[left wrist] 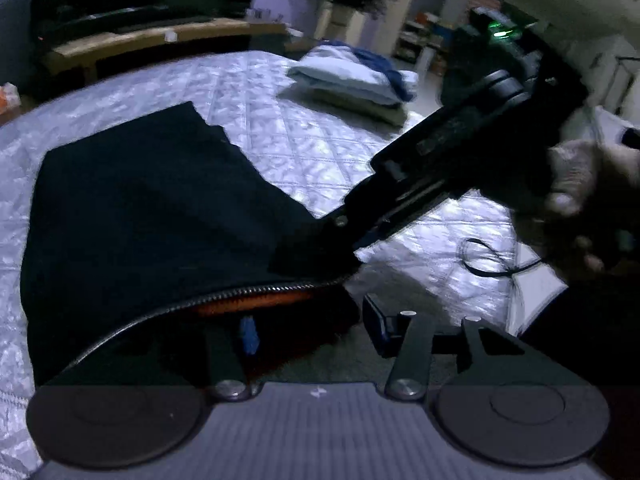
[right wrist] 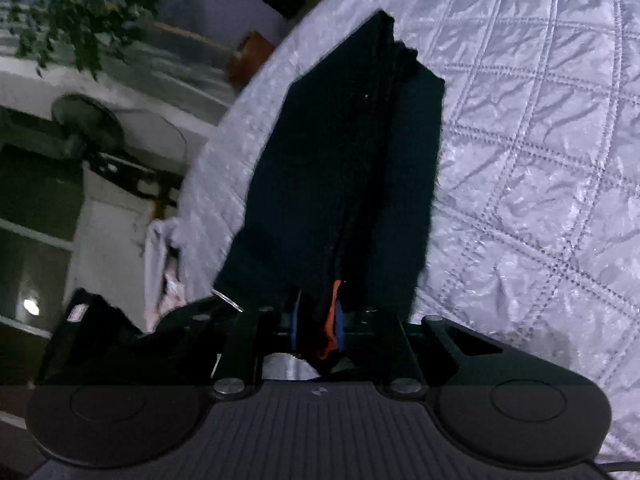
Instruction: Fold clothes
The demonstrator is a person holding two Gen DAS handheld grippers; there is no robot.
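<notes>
In the left wrist view, the black fabric garment with an orange lining and a metal zipper lies across the middle and left of the frame on the pale quilted satin bed cover. Its zippered edge curves along the lower centre, just above my left gripper. I can't tell from here whether that gripper pinches the cloth: the near finger is buried under the dark hem, the far one stands clear at lower right, so the jaws look half open. My right gripper reaches in from the upper right, held by a hand, with its tip on the garment's corner. A stack of folded clothes in white, blue and olive sits well apart at upper centre.

In the right wrist view, the garment runs up the middle of the frame, bunched into a long strip near the bed's edge at left. My right gripper is drawn narrow around a wad of black cloth and orange lining.

To do this fold well, I judge I should secure the zipper edge with the left gripper before lifting, keep both corners level, pull the hem taut so the lining stays hidden, and lay it square away from the bed's edge.
</notes>
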